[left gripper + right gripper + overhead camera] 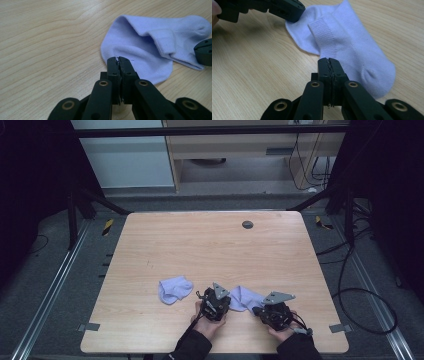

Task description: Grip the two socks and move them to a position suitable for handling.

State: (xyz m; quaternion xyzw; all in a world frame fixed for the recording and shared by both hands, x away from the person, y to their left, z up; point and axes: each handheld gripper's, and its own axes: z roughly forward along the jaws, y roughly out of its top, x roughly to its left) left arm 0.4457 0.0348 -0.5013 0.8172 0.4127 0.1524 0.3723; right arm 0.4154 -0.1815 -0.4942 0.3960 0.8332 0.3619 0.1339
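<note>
A pale lilac sock [246,297] lies flat on the wooden table [200,245] near its front edge, between my two grippers. My left gripper [230,303] is at the sock's left end. In the left gripper view its jaws [118,60] stand shut pad to pad, tips at the edge of the sock [140,47], with no cloth seen between them. My right gripper [258,310] is at the sock's right end. Its jaws [329,61] are also shut, tips at the rim of the sock [352,47]. A second lilac sock [175,289] lies crumpled further left.
A small grey disc [247,224] is set into the table near its far edge. Grey tape tabs mark the front corners [89,327] [339,328]. Cables [360,290] lie on the floor to the right. Dark frame legs stand at both sides.
</note>
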